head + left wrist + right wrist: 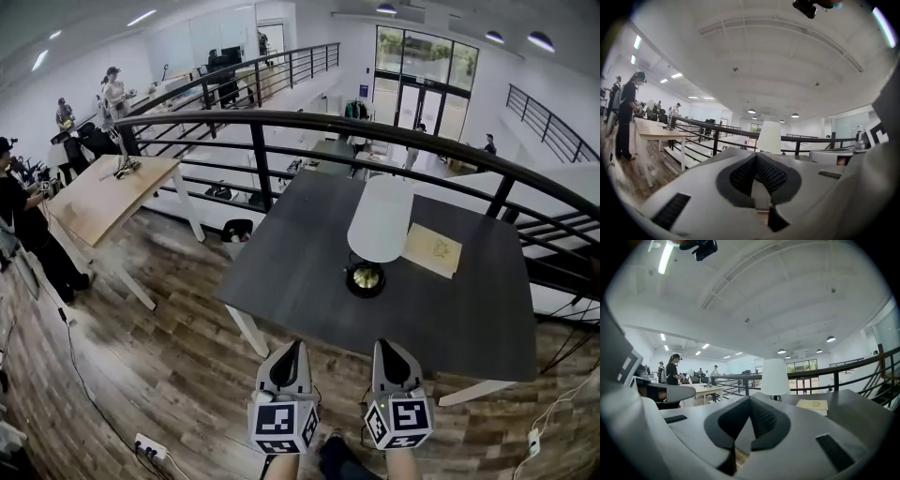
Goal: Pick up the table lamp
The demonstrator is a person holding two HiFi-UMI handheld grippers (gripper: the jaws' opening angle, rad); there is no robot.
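The table lamp stands on a dark grey table; it has a white shade and a round black and brass base. Both grippers hover short of the table's near edge, side by side and pointing at the lamp. My left gripper is shut with nothing in it, and so is my right gripper. In the left gripper view the shade rises just beyond the closed jaws. The right gripper view shows the shade ahead of the closed jaws.
A tan booklet lies on the table right of the lamp. A black railing curves behind the table. A light wooden table with people around it stands at the left. A power strip and cables lie on the wood floor.
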